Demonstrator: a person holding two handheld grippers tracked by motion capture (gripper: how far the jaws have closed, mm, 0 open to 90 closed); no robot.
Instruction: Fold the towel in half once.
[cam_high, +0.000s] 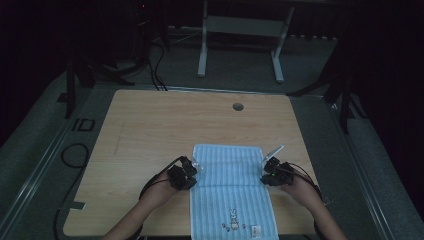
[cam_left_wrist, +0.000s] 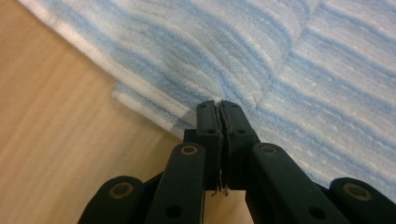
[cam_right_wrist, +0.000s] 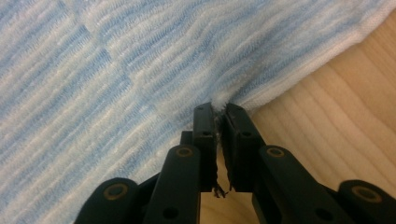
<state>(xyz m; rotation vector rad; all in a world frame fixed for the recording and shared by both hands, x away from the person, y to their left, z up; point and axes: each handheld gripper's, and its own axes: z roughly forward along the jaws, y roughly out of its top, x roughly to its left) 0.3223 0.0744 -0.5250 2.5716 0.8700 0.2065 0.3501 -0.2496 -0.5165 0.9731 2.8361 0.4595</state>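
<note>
towel: blue-white striped, folded, rabbit print | left tool: pinching its edge | right tool: pinching opposite edge

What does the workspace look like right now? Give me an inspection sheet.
Surface: light wooden table, round hole near far edge.
Job's things: blue-and-white striped terry towel, folded, rabbit motif at near end, overhanging near edge.
Clutter: nothing seen.
Grippers: left gripper shut on towel's left edge; right gripper pinching its right edge, narrow gap between jaws.
Cables: black cables on floor, left and behind.
Surroundings: dim room, white desk frame beyond.
</note>
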